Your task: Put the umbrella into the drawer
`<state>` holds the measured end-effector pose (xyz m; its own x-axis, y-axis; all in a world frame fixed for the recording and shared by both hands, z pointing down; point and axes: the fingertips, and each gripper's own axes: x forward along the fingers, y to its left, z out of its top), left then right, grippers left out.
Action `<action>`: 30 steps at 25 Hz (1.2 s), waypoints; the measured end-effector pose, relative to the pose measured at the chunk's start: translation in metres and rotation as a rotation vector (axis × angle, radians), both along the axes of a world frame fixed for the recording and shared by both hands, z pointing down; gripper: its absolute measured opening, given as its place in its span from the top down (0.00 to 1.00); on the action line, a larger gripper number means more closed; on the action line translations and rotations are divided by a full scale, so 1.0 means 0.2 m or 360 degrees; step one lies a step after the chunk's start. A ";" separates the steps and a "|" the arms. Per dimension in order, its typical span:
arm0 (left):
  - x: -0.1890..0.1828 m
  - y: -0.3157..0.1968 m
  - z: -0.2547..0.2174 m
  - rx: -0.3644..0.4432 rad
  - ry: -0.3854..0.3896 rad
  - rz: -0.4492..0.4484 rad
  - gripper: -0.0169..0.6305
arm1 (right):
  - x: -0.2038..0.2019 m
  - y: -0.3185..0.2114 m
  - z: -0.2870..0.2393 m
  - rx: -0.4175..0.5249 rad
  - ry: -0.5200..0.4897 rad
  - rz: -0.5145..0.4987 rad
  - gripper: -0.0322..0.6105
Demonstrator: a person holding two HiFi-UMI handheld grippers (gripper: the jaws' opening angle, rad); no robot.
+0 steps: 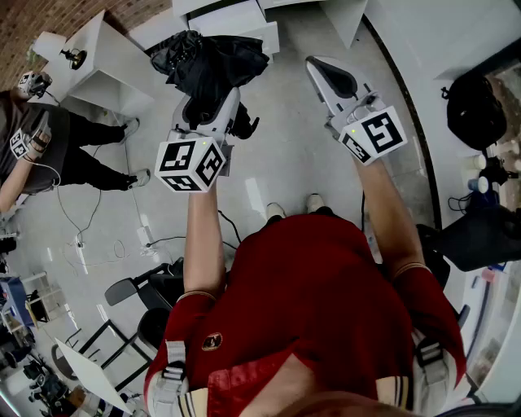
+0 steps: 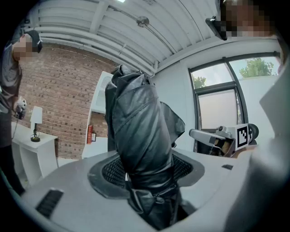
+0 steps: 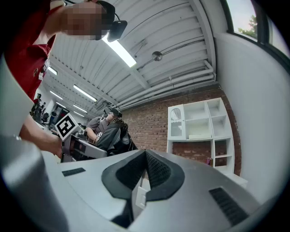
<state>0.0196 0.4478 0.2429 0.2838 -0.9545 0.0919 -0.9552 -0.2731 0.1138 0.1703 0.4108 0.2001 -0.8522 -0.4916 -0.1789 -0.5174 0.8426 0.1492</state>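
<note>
A black folded umbrella sticks out ahead of my left gripper, which is shut on its lower part. In the left gripper view the umbrella rises from between the jaws and fills the middle, its fabric bunched and loose; the left gripper clamps the narrow end. My right gripper is held up to the right of the umbrella, apart from it. In the right gripper view the right gripper is shut, its pads meeting with nothing between them. A white cabinet stands beyond the umbrella; I cannot make out a drawer.
A white side table with a small lamp stands at the far left. A seated person is at the left, with cables on the floor. A curved white counter and a black bag lie to the right. White shelves stand against a brick wall.
</note>
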 end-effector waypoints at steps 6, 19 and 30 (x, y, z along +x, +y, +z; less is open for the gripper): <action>-0.02 -0.01 0.01 0.0007 0.0008 0.0002 0.57 | -0.02 -0.01 0.00 -0.0021 -0.0051 -0.0039 0.95; -0.40 0.14 0.11 0.0004 0.0042 -0.0028 0.57 | -0.34 0.08 0.10 -0.0033 0.0016 -0.0003 0.95; -0.57 -0.08 0.22 -0.0044 0.0065 -0.0098 0.57 | -0.45 -0.21 0.18 -0.0050 0.0036 -0.0021 0.95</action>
<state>-0.0947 0.4321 0.2866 0.2287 -0.9675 0.1082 -0.9645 -0.2101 0.1597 0.0802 0.3678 0.2356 -0.8624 -0.4851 -0.1444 -0.5028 0.8539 0.1341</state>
